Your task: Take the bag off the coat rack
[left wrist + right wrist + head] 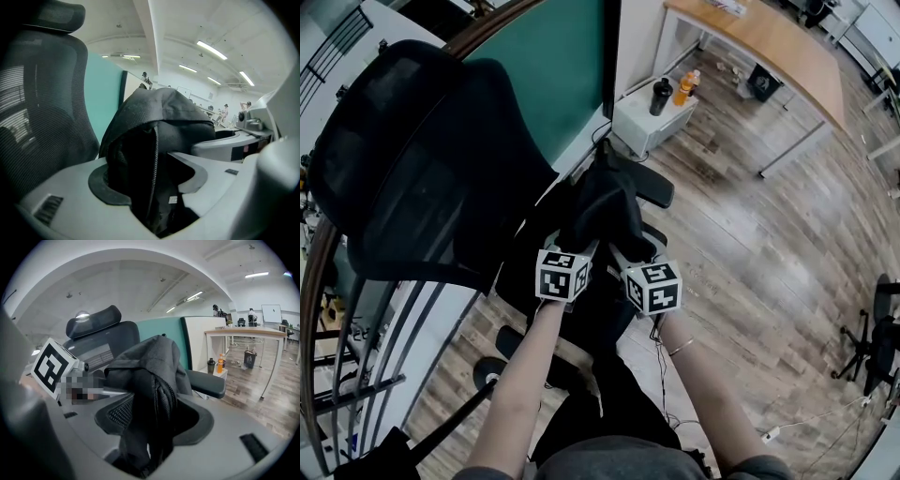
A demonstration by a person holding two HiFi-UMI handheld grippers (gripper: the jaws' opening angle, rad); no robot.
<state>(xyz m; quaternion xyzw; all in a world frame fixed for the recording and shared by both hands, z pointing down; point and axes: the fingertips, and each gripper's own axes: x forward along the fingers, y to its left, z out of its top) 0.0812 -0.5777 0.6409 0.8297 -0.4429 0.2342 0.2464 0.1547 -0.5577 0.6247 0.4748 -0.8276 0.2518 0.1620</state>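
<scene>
A black fabric bag (605, 202) rests slumped on the seat of a black mesh office chair (422, 159), between its armrests. Both grippers sit at the bag's near side. In the left gripper view the left gripper (152, 185) stands open, with the bag's zipped edge (159, 112) hanging between its jaws. The right gripper (154, 423) is open too, a fold of the bag (150, 362) lying between its pads with a dark gap beside it. In the head view the left gripper (572, 253) and right gripper (633, 258) are side by side, their marker cubes toward me.
A teal partition (553, 66) stands behind the chair. A small white cabinet (652, 117) carries a black bottle (660, 96) and an orange bottle (684, 89). A wooden table (769, 47) is at the far right, on wood flooring. Another chair's base (872, 347) is at the right edge.
</scene>
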